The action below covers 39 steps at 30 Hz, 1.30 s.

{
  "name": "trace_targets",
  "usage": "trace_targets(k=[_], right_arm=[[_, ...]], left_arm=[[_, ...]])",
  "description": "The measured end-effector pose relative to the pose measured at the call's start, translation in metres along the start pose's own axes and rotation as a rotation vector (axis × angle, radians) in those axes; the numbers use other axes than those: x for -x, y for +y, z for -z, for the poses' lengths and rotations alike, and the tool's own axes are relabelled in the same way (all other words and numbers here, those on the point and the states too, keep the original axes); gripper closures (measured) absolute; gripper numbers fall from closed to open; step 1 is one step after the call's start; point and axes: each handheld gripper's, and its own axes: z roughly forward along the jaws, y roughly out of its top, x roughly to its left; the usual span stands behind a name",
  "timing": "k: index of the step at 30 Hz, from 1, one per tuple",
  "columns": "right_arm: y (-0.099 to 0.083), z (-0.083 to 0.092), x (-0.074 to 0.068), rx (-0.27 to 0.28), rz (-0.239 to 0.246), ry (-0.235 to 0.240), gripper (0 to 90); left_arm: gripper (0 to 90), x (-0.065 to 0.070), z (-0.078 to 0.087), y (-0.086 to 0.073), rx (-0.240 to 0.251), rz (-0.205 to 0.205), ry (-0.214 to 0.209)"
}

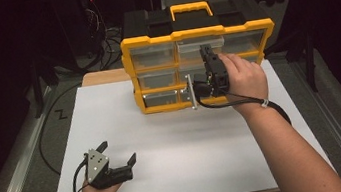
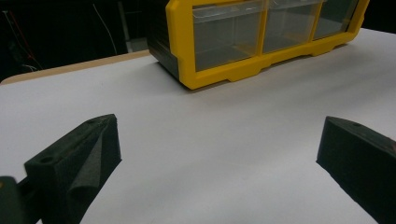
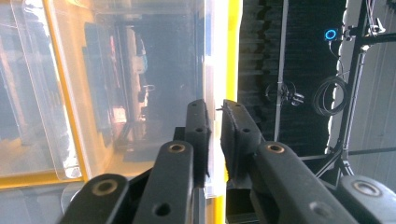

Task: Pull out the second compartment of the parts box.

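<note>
Drawer front pinched at the yellow organizer, right side.
Right hand-held gripper [image 1: 205, 50] is clenched on the thin clear edge of a top-row drawer [image 3: 208, 70] of the yellow-framed organizer [image 1: 151, 41], which stands at the far middle of the white bench [image 1: 175, 146]. Its pads [image 3: 198, 126] press the plastic from both sides (seen close in the right gripper view). Left hand-held gripper [image 1: 118, 151] rests low at the near left of the bench, jaws spread wide with nothing between them, well apart from the organizer, pointing toward its bottom row.
</note>
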Motion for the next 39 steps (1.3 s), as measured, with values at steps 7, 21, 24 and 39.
trace_targets(k=[7, 21, 24, 39], right_arm=[[-0.002, -0.002, 0.004, -0.008, -0.006, 0.034, 71.5], [-0.004, -0.008, 0.014, -0.022, -0.014, 0.111, 79.1], [-0.003, -0.008, 0.013, -0.027, 0.000, 0.097, 80.2], [-0.004, 0.030, 0.013, -0.005, -0.016, 0.056, 80.7]], left_arm=[[0.3, 0.000, 0.000, 0.000, 0.002, -0.001, 0.003], [0.3, 0.000, 0.001, 0.001, 0.004, -0.008, 0.004], [0.3, 0.000, 0.001, 0.001, 0.005, -0.006, 0.003], [0.3, 0.001, -0.001, 0.001, 0.003, -0.006, -0.001]])
